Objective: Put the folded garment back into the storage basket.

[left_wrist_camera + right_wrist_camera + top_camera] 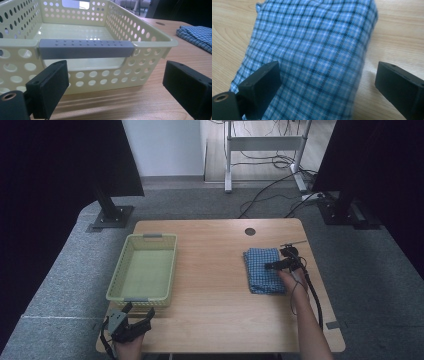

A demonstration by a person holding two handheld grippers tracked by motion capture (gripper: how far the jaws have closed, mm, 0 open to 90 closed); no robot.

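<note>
Nearest in the high view, at the table's (210, 285) bottom-left corner: left gripper (137, 316), jaws spread wide, empty, pointed at the near end of a pale yellow-green perforated basket (121, 275) without touching it. Cut off by the bottom edge: the hand behind that gripper, most of the right forearm too. From the left gripper view, both black jaws well apart and empty, framing the basket's near wall (105, 77) and its grey handle bar (85, 48); basket floor bare where seen, its left side cropped. Far right of that view, a corner of the blue checked cloth (197, 35), cut by the frame. On the table's right half, well apart from the basket, the folded cloth (261, 270), with the right gripper (272, 266) over its right edge; contact hard to judge from above, the jaws small and dark there. In the right gripper view, jaws wide, nothing clamped between them, cloth (317, 57) spread beneath and slightly blurred; left jaw over the fabric, right jaw over bare wood just beside the folded edge.
</note>
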